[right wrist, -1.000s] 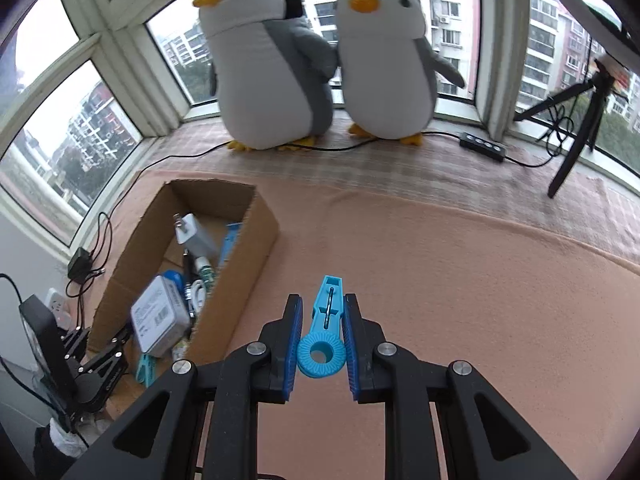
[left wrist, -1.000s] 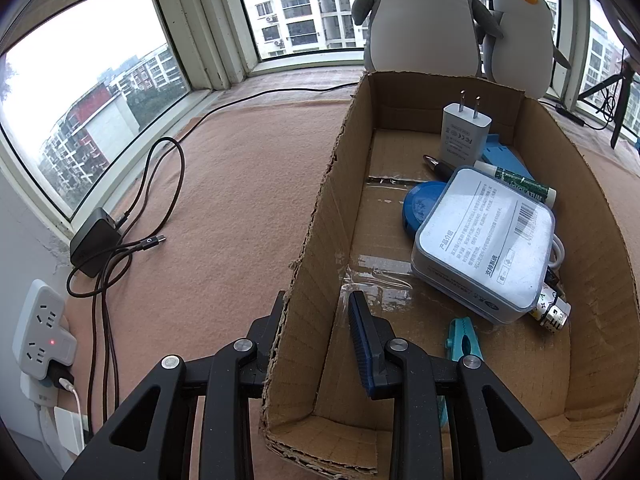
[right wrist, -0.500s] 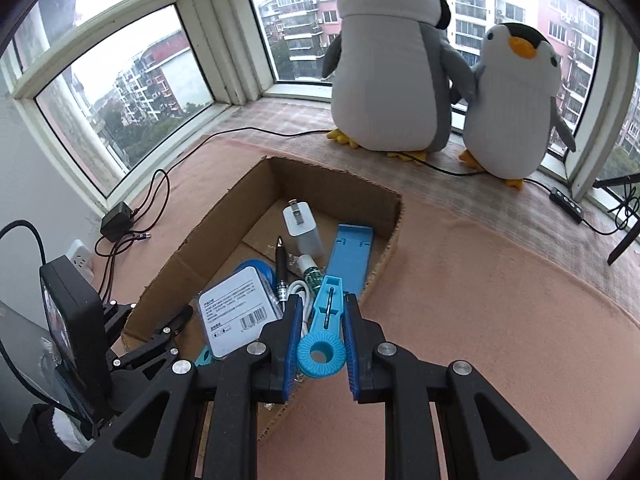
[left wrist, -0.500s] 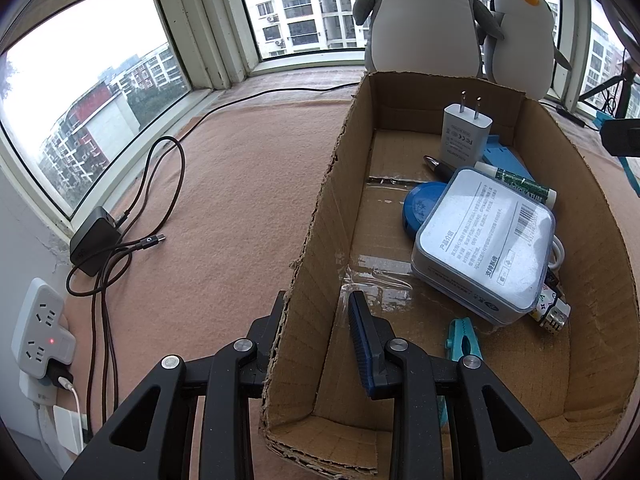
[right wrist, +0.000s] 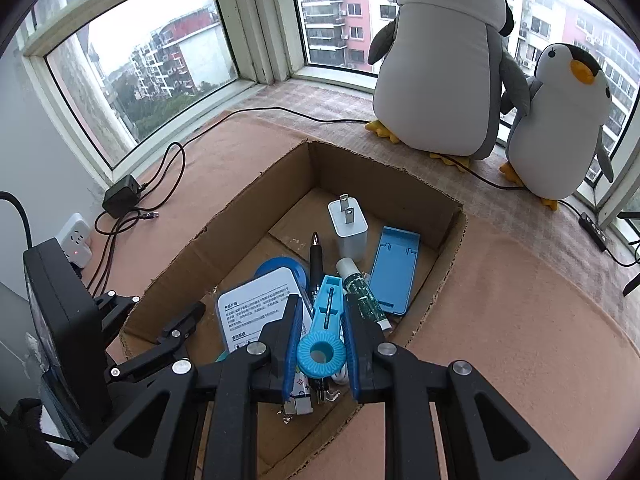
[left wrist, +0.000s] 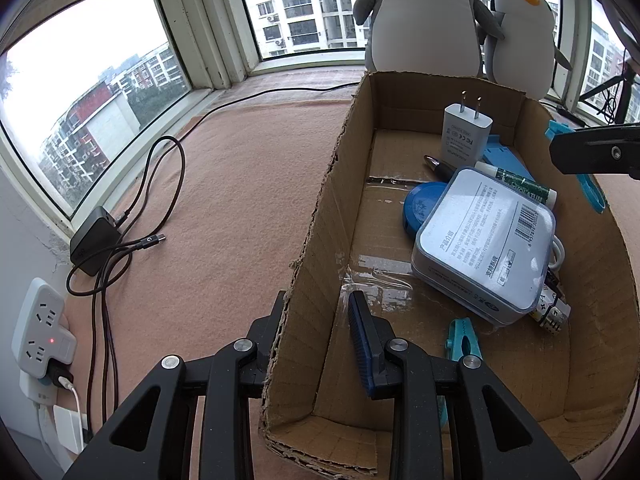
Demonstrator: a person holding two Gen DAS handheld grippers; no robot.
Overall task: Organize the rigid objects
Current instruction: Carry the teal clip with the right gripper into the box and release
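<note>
Left wrist view: the left gripper (left wrist: 320, 324) has its fingers clamped on the cardboard box (left wrist: 316, 216) wall, and a teal clip (left wrist: 460, 340) lies inside, hidden in the other view. Right wrist view: the right gripper (right wrist: 320, 332) fingers are closed on a blue clip (right wrist: 322, 336) above the box (right wrist: 256, 192) contents, over the white case (right wrist: 260, 304) and charger plug (right wrist: 348, 224)

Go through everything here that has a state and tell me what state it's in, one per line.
Left gripper: shut on the cardboard box wall.
Right gripper: shut on the blue clip, above the box.
Cardboard box: open-topped, part filled.
Blue clip: held, not yet dropped.
Power strip: red light on, plugs inserted.
White charger: unplugged, in the box.
</note>
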